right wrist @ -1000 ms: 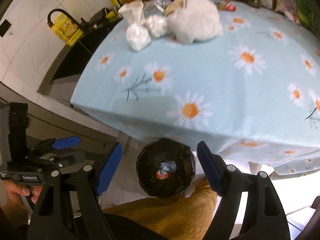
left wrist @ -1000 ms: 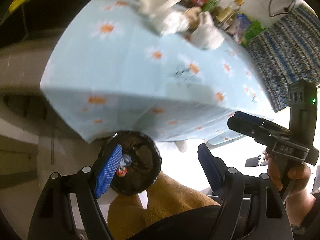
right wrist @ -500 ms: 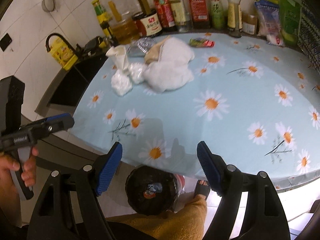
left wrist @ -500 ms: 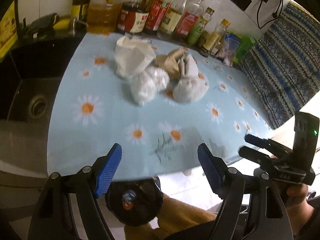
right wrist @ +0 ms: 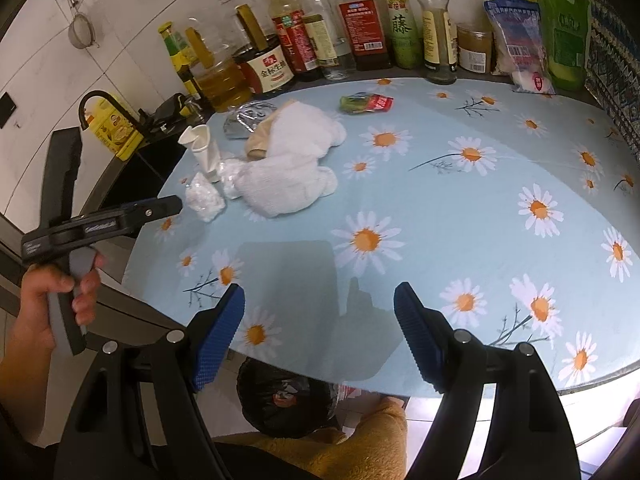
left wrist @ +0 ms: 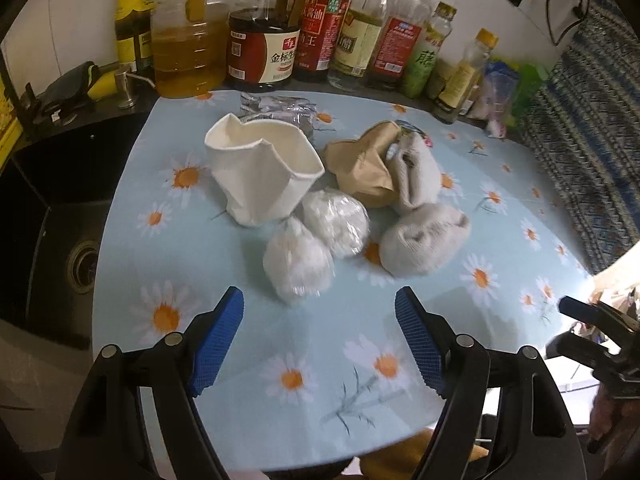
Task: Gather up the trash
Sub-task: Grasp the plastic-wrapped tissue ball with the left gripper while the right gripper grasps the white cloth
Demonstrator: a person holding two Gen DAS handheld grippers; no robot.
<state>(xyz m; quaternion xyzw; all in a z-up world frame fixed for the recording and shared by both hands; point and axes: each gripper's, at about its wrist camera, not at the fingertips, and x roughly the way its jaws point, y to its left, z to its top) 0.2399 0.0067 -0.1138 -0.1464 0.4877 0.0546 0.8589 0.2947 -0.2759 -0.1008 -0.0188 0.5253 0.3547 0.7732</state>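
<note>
Just beyond the open left tongs (left wrist: 319, 336), a white plastic wad (left wrist: 297, 266)

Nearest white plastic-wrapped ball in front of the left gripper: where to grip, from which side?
Take the nearest wrapped ball across its widest middle, coming straight in from the table's near edge with the open left gripper. Its left and right flanks look free; the second ball and crumpled paper cup crowd the far side.

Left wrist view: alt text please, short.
The open left claw hovers over a daisy-print tablecloth, facing a trash pile: crumpled white paper cup, two plastic-wrapped white bundles, brown paper bag, white cloth wads. Condiment bottles line the back.
</note>
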